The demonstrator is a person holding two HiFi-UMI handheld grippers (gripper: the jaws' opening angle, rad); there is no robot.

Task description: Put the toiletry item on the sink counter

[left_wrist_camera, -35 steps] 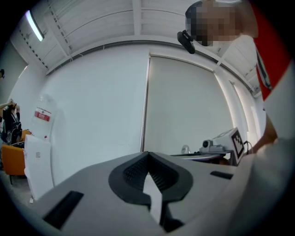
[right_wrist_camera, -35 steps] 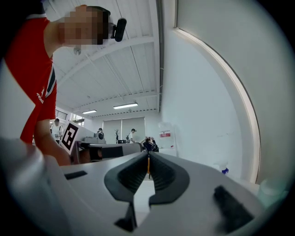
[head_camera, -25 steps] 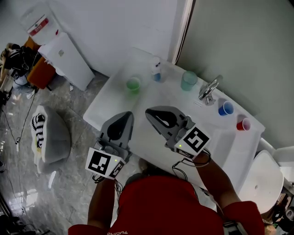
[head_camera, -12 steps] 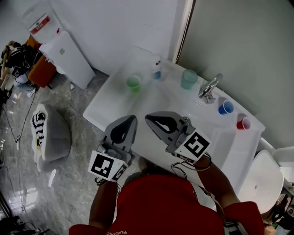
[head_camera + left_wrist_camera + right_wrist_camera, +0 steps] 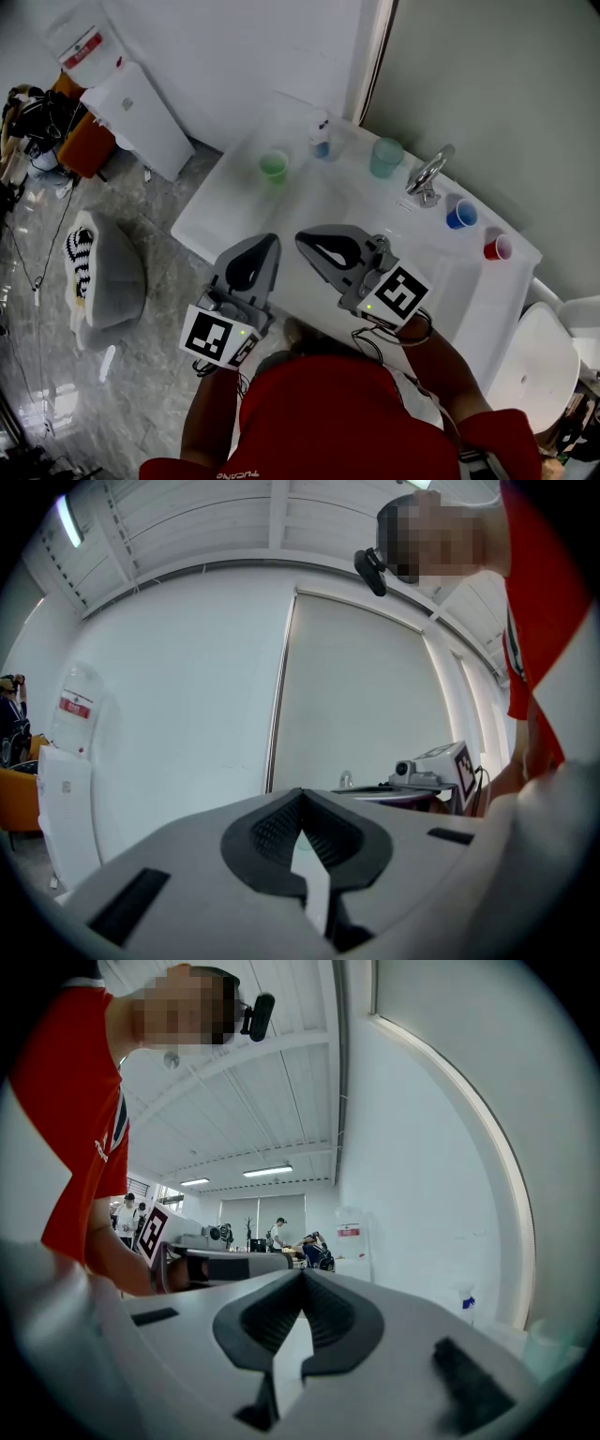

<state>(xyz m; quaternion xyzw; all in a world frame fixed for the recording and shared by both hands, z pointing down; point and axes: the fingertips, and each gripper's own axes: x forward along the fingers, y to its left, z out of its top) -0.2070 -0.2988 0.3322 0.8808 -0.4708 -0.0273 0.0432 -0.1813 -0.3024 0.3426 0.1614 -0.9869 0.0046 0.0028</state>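
Observation:
A small white toiletry bottle with a blue label (image 5: 321, 137) stands at the back of the white sink counter (image 5: 216, 202); it also shows in the right gripper view as the bottle (image 5: 466, 1305) by the wall. My left gripper (image 5: 270, 241) hovers over the counter's front edge, shut and with nothing in it. In its own view the left gripper (image 5: 300, 795) points up at the wall. My right gripper (image 5: 303, 238) sits beside it over the basin, also shut and holding nothing. The right gripper (image 5: 302, 1275) looks across the room in its own view. Both are well short of the bottle.
On the counter stand a green cup (image 5: 273, 167), a teal cup (image 5: 385, 157), a blue cup (image 5: 460, 215) and a red cup (image 5: 497, 247), with a chrome faucet (image 5: 427, 178) between them. A water dispenser (image 5: 136, 117) and a grey bag (image 5: 98, 272) are at the left, a toilet (image 5: 534, 361) at the right.
The left gripper has shifted a little right and toward the counter. The right gripper has hardly moved. Both stay shut.

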